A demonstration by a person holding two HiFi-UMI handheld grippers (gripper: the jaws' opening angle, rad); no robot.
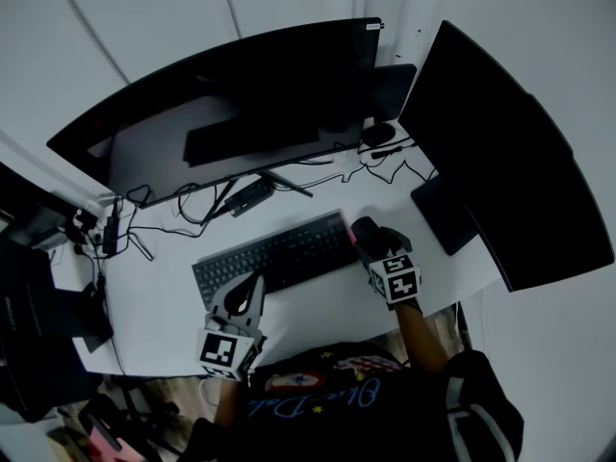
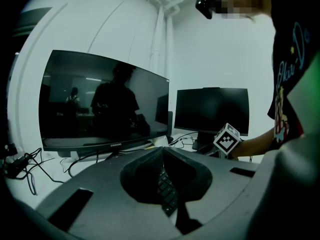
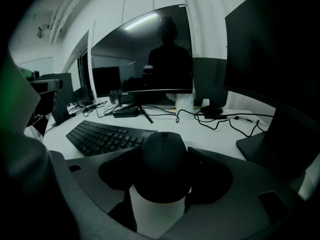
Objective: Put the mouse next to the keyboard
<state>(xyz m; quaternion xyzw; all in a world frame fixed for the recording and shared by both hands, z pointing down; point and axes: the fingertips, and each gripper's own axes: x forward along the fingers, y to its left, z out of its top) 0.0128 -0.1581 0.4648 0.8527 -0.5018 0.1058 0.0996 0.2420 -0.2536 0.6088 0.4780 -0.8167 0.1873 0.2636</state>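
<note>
Dark monitors (image 1: pixel 241 104) crowd the back of the white surface (image 1: pixel 318 301), with the keyboard (image 1: pixel 279 256) lying in front of them. My right gripper (image 3: pixel 165 169) is grasping the black mouse (image 3: pixel 164 154) just off the keyboard's right end. To finish well I'd lower it flat, square to the keyboard's edge, near but not touching, then part the jaws gently so it doesn't skid. My left gripper (image 2: pixel 163 156) is clenched on nothing above the keys. I cannot tell whether the mouse rests on the surface or hangs above it — the jaws hide its underside.
</note>
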